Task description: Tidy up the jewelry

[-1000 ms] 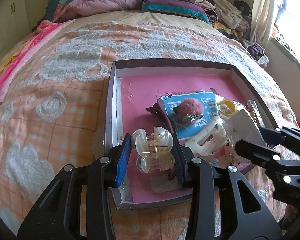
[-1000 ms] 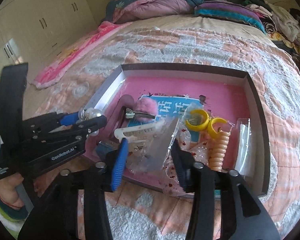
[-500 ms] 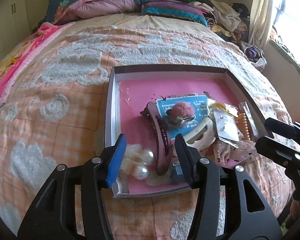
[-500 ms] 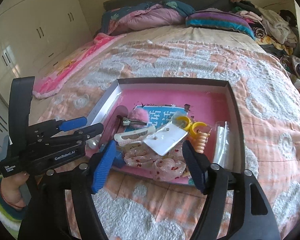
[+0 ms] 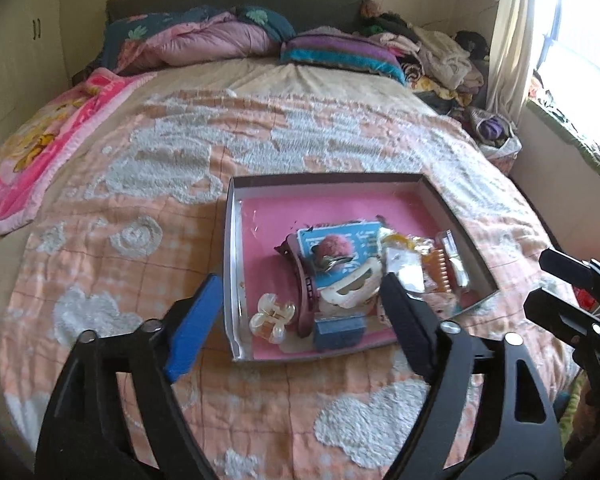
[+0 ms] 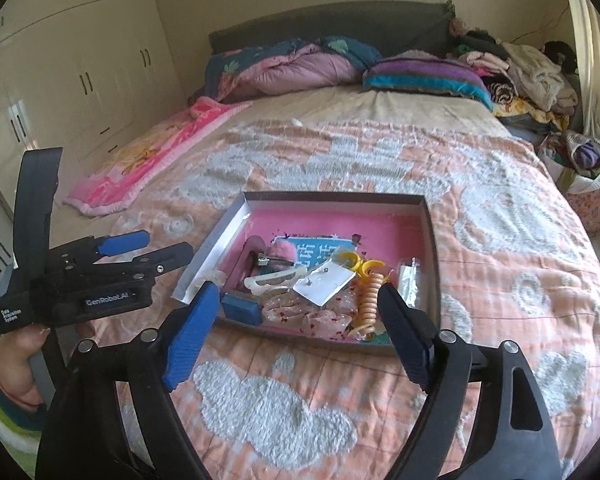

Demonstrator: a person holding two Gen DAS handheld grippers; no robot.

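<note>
A shallow box with a pink floor (image 5: 340,204) (image 6: 332,220) lies on the bed. It holds a pearl claw clip (image 5: 271,317), a dark pink clip (image 5: 302,280), a white clip (image 5: 350,290), a pink pom-pom clip (image 5: 334,247) (image 6: 282,251), a blue block (image 5: 339,330) (image 6: 242,308), an earring card (image 6: 326,286), yellow hoops (image 6: 360,266) and an orange spiral tie (image 6: 370,300). My left gripper (image 5: 296,324) is open and empty, drawn back above the box's near edge. My right gripper (image 6: 296,328) is open and empty, also back from the box.
The box sits on an orange and white bedspread (image 5: 180,160). Folded quilts and pillows (image 5: 240,40) lie at the head of the bed. A pile of clothes (image 5: 440,60) is at the far right. White wardrobes (image 6: 80,60) stand at the left. The right gripper shows at the edge of the left view (image 5: 572,300).
The left gripper opened and left the pearl claw clip in the box's near left corner. The right gripper let go of the earring card. Both grippers pulled back and up.
</note>
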